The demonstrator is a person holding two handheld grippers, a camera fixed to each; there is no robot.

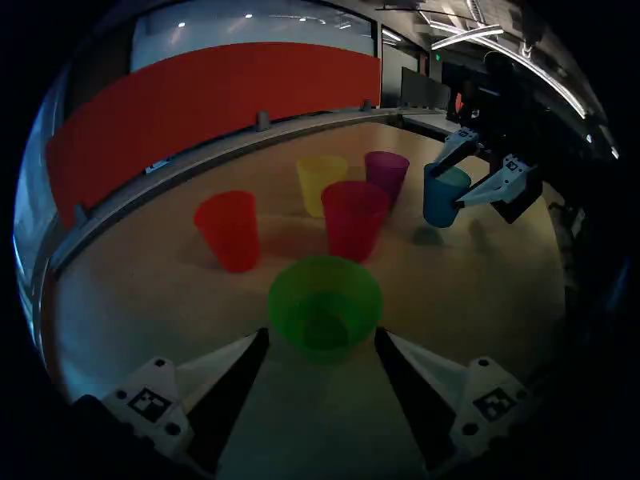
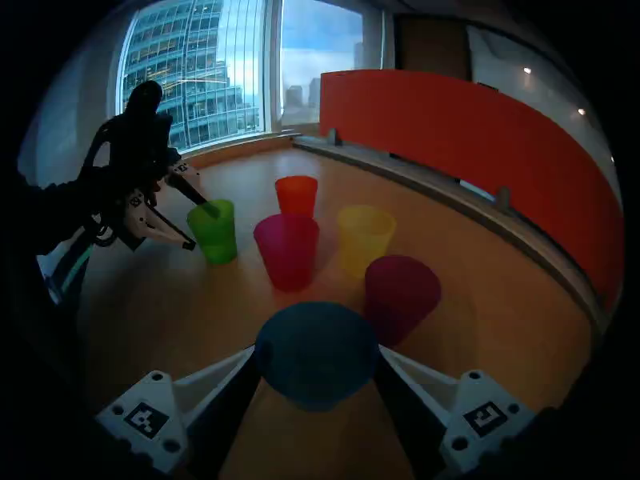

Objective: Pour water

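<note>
The work surface is a pale wooden tabletop (image 1: 488, 280) backed by a low orange-red partition (image 1: 216, 96). The right gripper view adds tall windows (image 2: 200, 72) facing high-rise buildings.

**Left gripper** (image 1: 320, 334): both fingers pinch the green cup (image 1: 324, 308) by its side walls, with the mouth upward. No water level can be made out inside. In the right gripper view this cup sits at or just above the tabletop; contact cannot be confirmed.

**Right gripper** (image 2: 318, 354): both fingers clamp the blue cup (image 2: 318, 364) across its walls. In the left gripper view the cup hangs clear of the tabletop, roughly upright, with its shadow below it. Its contents cannot be seen.

**Between the grippers:** four cups stand loose in a cluster.
- The red-orange cup (image 1: 230, 228) stands a little apart from the other three.
- The yellow cup (image 1: 320, 182) stands near the partition.
- The crimson cup (image 1: 354, 218) stands nearest the green cup.
- The purple cup (image 1: 386, 172) stands just beside the raised blue cup.

**Step in hand (judged):** both vessels are gripped and pouring has not begun. The blue cup is the likely source, since it is the one clearly raised. The two held cups are well apart.

**Next move (judged):**
1. Carry the blue cup over or around the cluster without striking a rim.
2. Set its lip above the green cup's mouth.
3. Hold the green cup steady and tilt the blue cup slowly.
</note>
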